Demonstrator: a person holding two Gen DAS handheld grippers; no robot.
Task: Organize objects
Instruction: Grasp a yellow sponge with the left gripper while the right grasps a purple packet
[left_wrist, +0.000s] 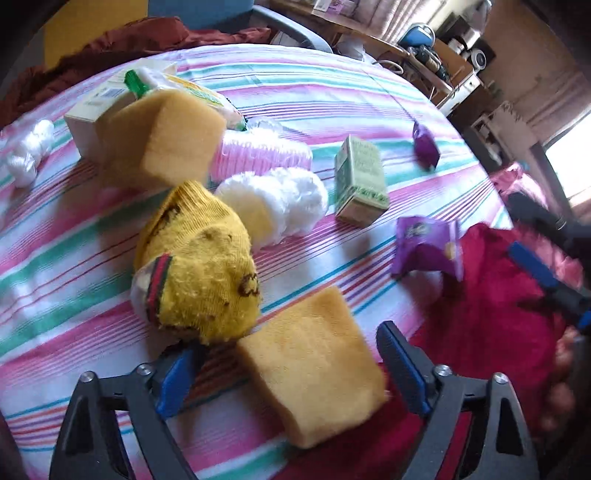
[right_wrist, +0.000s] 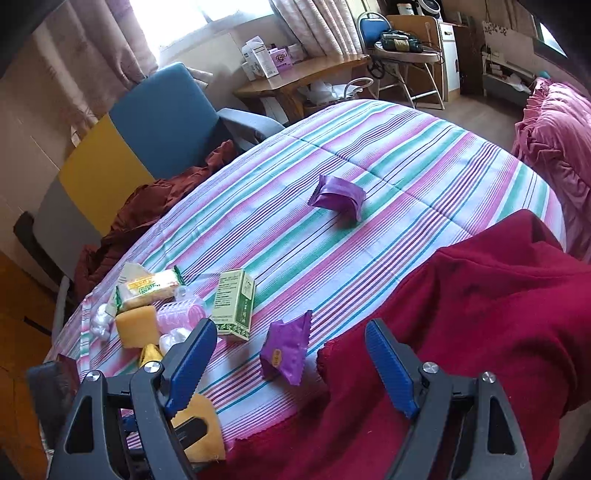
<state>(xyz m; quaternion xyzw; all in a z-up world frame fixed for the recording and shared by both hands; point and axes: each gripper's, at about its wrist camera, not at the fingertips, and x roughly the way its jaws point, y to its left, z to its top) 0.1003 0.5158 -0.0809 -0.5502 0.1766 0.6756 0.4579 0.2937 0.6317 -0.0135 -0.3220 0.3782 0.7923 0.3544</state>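
My left gripper (left_wrist: 291, 365) is open, its blue pads either side of a yellow sponge (left_wrist: 314, 365) on the striped cloth, apart from it. A yellow sock ball (left_wrist: 199, 273), white cotton pads (left_wrist: 280, 203), a second sponge (left_wrist: 166, 136), a pink roller (left_wrist: 258, 155), a green box (left_wrist: 360, 181) and two purple sachets (left_wrist: 428, 247) (left_wrist: 424, 144) lie beyond. My right gripper (right_wrist: 291, 365) is open and empty, above a purple sachet (right_wrist: 286, 350). The green box (right_wrist: 234, 306) and far sachet (right_wrist: 338, 195) also show in the right wrist view.
A dark red cloth (right_wrist: 480, 314) covers the table's near right corner. A snack packet (right_wrist: 147, 291) and a white carton (left_wrist: 96, 107) sit at the cluster's far side. A blue chair (right_wrist: 166, 114) and brown garment (right_wrist: 147, 206) stand beyond the table (right_wrist: 406, 147).
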